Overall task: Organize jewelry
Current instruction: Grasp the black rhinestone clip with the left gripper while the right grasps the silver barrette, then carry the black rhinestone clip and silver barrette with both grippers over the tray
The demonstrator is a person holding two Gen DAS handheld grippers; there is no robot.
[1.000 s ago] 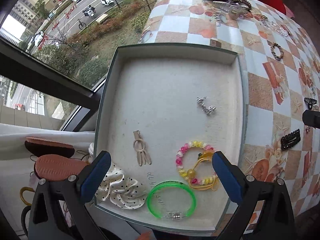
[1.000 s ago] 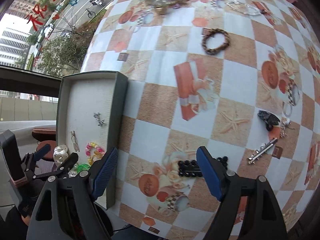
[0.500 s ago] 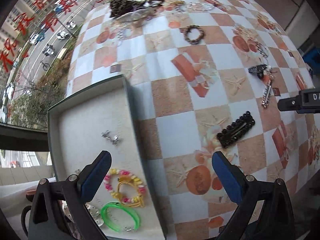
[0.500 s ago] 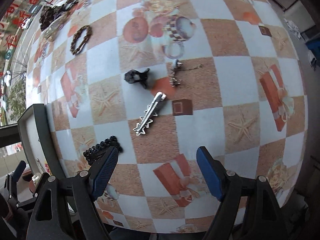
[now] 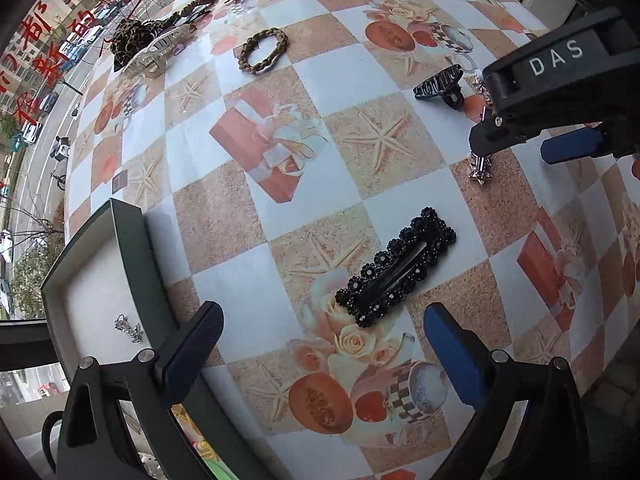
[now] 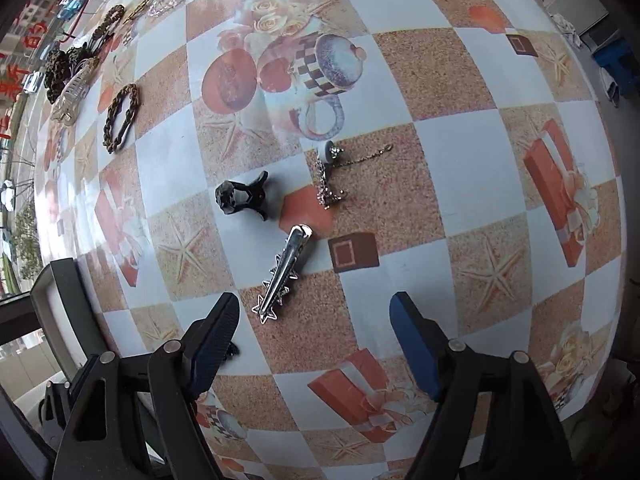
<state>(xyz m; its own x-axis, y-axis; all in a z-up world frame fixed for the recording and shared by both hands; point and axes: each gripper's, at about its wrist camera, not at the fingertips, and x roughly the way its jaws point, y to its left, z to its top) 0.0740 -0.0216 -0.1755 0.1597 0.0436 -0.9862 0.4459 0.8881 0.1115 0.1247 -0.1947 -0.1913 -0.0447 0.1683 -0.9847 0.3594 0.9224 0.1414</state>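
Note:
My left gripper (image 5: 324,348) hangs open over the table, pointing down. A black beaded hair clip (image 5: 396,268) lies just ahead of its fingertips, untouched. The grey jewelry tray (image 5: 132,248) sits at the left with a small silver piece (image 5: 128,328) inside. My right gripper (image 6: 316,344) hovers over a silver star hair clip (image 6: 282,276). Its jaws are closing with nothing between the pads; the clip's lower end lies near the left finger (image 6: 216,336). In the left wrist view the right gripper (image 5: 524,144) covers most of the star clip (image 5: 480,168).
A black claw clip (image 6: 242,198) and a silver chain piece (image 6: 330,176) lie beyond the star clip. A brown braided bracelet (image 6: 122,118), a clear claw clip (image 6: 74,92) and a dark pile (image 5: 136,40) lie farther off. The tray corner (image 6: 60,300) shows at left.
The left gripper has swung from above the tray to over the black beaded clip. The right gripper has moved from that clip to over the star clip and sunk closer. Both have rolled.

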